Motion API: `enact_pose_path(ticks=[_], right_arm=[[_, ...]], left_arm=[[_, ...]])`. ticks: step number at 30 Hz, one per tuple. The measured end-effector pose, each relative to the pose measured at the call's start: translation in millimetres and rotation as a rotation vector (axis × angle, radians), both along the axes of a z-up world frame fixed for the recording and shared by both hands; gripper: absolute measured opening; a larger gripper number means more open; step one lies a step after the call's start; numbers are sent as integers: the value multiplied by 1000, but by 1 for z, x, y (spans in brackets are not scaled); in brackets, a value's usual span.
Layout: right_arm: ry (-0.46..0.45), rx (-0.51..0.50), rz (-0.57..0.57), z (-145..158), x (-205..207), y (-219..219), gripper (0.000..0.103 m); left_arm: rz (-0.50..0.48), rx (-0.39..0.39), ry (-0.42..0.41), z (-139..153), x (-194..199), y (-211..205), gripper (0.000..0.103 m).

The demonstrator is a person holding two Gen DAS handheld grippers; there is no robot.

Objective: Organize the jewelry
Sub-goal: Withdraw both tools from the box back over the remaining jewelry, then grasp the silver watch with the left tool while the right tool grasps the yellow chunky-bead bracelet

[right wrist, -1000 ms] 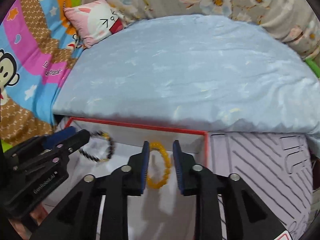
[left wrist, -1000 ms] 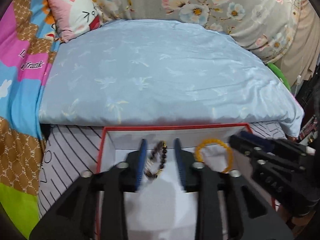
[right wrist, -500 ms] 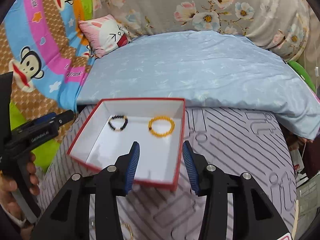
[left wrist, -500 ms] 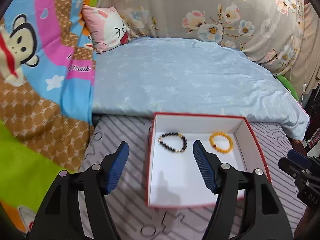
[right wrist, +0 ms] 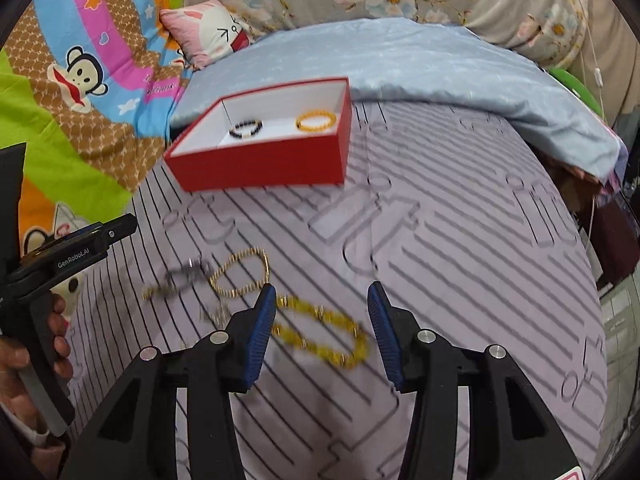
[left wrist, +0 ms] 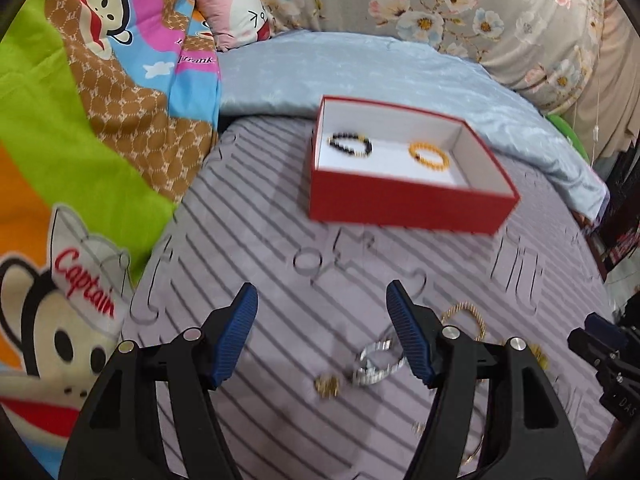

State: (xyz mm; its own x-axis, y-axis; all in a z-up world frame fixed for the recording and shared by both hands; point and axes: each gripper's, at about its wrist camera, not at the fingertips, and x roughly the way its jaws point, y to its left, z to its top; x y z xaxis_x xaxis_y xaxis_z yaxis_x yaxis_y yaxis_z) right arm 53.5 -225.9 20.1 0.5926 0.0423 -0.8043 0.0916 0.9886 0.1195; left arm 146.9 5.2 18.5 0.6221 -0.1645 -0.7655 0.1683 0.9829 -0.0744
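A red box (left wrist: pixel 404 200) with a white inside (right wrist: pixel 256 168) stands on the purple mat and holds a dark bead bracelet (left wrist: pixel 350 145) (right wrist: pixel 245 128) and an orange bead bracelet (left wrist: pixel 429 155) (right wrist: pixel 313 121). Loose jewelry lies on the mat nearer me: a silver bracelet (left wrist: pixel 374 364) (right wrist: pixel 180 278), a thin gold chain bracelet (left wrist: pixel 466 318) (right wrist: pixel 240 272), a yellow bead bracelet (right wrist: pixel 320 332) and a small gold piece (left wrist: pixel 326 386). My left gripper (left wrist: pixel 322 334) is open and empty above the mat. My right gripper (right wrist: pixel 322 330) is open and empty, its jaws either side of the yellow bracelet.
A light blue quilt (left wrist: pixel 360 68) lies behind the box. A cartoon monkey blanket (left wrist: pixel 80 120) runs along the left, a pink pillow (left wrist: pixel 236 8) at the back. The mat's right edge (right wrist: pixel 580 240) drops off. The other handheld gripper (right wrist: pixel 60 264) shows at the left.
Both grippers opened, released the bracelets in the box, and pulled back toward me. The box is now farther away and the loose jewelry on the mat has come into view.
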Motion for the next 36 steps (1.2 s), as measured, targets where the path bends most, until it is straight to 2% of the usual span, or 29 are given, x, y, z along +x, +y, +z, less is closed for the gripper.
enact_pose_path(ticks=[2,6,11,24,30,34,36], right_arm=[[15,3,-1,-6,-10,2,47],[29,-1,-13,-16,-22,5,47],[42,-2,-14,-24,-26,7,47],[60,-3,-42,-48,14,-8,44],[59,-36,-38,-53,18,-11,29],[58,-58,-17,-54,15,-8,9],[58,-53,-20,-54,13,-8,9]], left_arm=[[-20,15,14,-9,-14,-3,65],[-51,-6,58,-25,-35,-10,65],[-56,-12,72,-33,-50,-12,65],[-17,-17,94,-43,-50,-2,65],[-5,-20,99,-46,-47,1,65],[-5,-27,100,-46,-46,2,65],[-6,-37,102,-46,-44,3,65]])
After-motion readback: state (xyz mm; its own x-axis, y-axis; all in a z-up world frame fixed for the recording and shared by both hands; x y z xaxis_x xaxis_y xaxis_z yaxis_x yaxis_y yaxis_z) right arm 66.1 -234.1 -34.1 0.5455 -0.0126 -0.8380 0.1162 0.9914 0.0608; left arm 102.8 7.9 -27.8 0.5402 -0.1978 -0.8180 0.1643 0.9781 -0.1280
